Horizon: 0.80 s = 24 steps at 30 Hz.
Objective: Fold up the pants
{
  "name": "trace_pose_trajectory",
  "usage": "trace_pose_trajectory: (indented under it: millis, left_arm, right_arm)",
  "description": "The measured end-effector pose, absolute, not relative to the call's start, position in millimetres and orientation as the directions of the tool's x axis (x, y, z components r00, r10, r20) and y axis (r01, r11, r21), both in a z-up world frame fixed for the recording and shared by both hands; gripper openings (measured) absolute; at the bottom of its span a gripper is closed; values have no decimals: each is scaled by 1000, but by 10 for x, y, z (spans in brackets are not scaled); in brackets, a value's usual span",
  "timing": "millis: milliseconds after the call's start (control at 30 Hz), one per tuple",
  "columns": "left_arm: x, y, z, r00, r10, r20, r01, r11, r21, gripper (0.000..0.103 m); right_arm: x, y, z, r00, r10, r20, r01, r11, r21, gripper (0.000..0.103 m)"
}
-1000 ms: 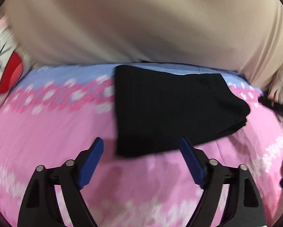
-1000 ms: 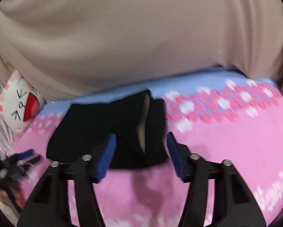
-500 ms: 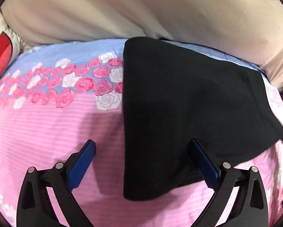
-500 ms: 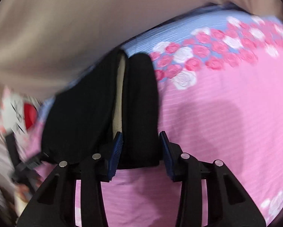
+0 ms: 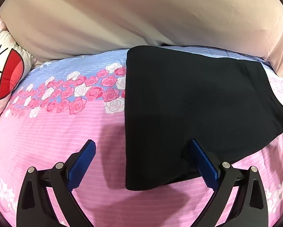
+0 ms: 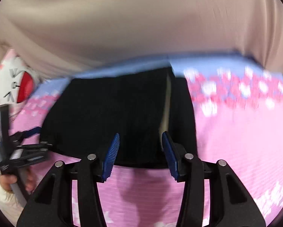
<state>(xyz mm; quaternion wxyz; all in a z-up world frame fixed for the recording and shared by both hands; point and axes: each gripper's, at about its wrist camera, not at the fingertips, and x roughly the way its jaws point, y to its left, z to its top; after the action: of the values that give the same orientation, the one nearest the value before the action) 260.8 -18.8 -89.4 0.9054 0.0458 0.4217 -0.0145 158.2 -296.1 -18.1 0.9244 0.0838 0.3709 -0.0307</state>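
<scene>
Pants, black, lie in a folded block on the pink rose-print bedsheet. Left gripper is spread wide, straddling the near-left corner; one pad looks to touch the cloth. Right gripper is partly spread at the near edge, pinching nothing. For a clean fold: take all layers at both corners, lift evenly. Right view is motion-blurred; the pale strip is probably lining. Far edge is hidden by beige fabric.
</scene>
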Motion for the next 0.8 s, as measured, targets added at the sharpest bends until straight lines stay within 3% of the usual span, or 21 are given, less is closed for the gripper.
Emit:
trace_pose_trajectory:
  millis: [67,200,267,433,600,800]
  left_arm:
    - [2615,-180,-902,641,11,-767,54,997,59,98]
    - [2394,-186,-730,656,33,-754,44,996,82,94]
    - [2160,-204,-557,695,37,-718,41,995,92,95]
    - [1423,-328,-98,778,-5,-629,51,997,56,96]
    - [859,-554,189,830,9,-557,41,996,76,98]
    - [632,-706,258,829,19,-559,37,995,89,98]
  right_arm:
    - [1690,-2936,-486,635,-98,-766,146,989,-6,64]
    - [1265,-2912,-223,691,-51,-721,170,981,94,68]
    - [987,-2889,-2,748,-50,-662,164,980,112,98]
    - [364,-2692,370,802,-111,-586,166,985,40,98]
    - [69,-2604,444,823,-107,-558,180,981,77,98]
    - [-157,-2615,454,830,-113,-546,209,971,116,98]
